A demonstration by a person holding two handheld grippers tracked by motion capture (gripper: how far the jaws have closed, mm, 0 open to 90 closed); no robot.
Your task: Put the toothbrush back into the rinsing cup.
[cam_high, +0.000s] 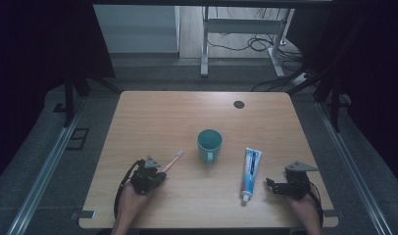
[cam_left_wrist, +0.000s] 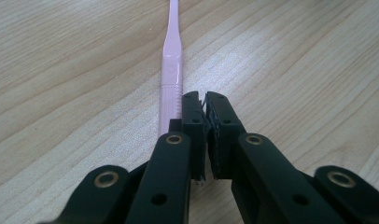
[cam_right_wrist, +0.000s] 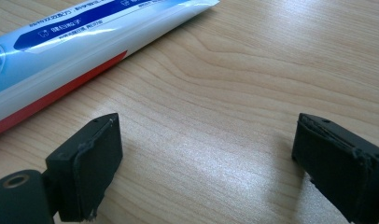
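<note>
A pink toothbrush [cam_high: 173, 160] lies on the wooden table [cam_high: 162, 112], left of a teal cup [cam_high: 209, 144]. My left gripper [cam_high: 161, 173] rests at the handle end of the toothbrush. In the left gripper view its jaws stand shut [cam_left_wrist: 205, 100] with nothing between them, and the pink toothbrush [cam_left_wrist: 171, 70] runs along the outside of the left jaw. A white and blue toothpaste tube [cam_high: 251, 172] lies right of the cup. My right gripper [cam_high: 269, 185] sits just right of the tube's cap end, open [cam_right_wrist: 206, 140], with bare wood between its jaws and the toothpaste tube [cam_right_wrist: 61, 42] off to their left.
A small black round cap [cam_high: 239, 104] is set into the table near its far right corner. Beyond the far edge stand a white desk frame [cam_high: 205, 49] and loose cables [cam_high: 256, 44] on the floor.
</note>
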